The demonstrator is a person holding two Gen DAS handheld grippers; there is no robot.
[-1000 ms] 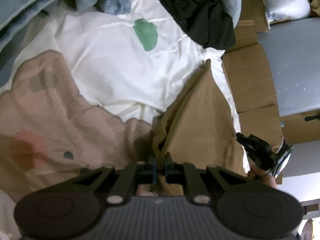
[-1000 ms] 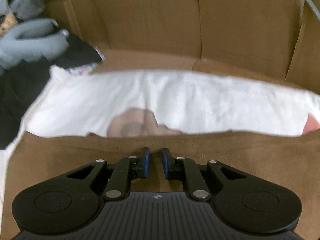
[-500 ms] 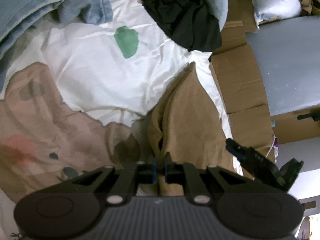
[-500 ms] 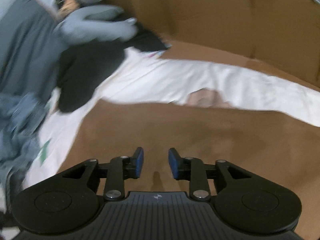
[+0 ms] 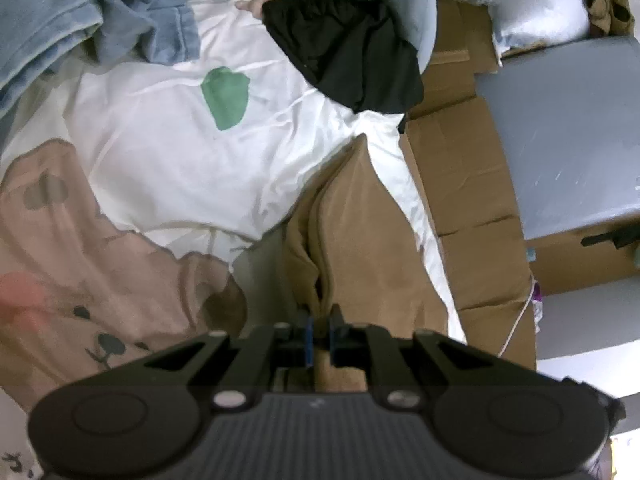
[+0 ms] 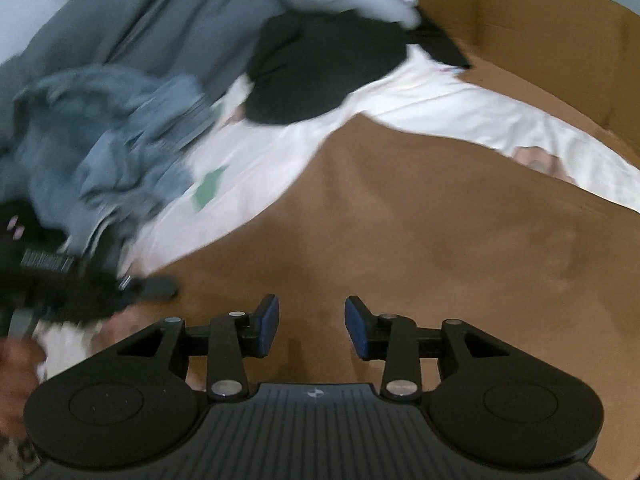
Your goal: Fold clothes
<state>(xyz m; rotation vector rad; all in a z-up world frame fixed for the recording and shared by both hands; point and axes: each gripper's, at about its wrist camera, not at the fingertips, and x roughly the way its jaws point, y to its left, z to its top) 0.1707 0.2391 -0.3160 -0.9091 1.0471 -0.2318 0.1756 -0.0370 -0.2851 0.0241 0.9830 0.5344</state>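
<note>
brown garment (image 5: 360, 240) pinched in left claw (image 5: 319, 334), beneath spread right claw (image 6: 311, 326).

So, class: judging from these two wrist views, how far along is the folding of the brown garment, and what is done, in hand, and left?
Done: little shows as finished; no folded stack is visible. In hand: the left gripper is shut on a bunched edge of the brown garment, while the right gripper hangs open above the same cloth, holding nothing. Left: finishing this fold, then the crumpled denim and the black garment lying on the white sheet.
</note>
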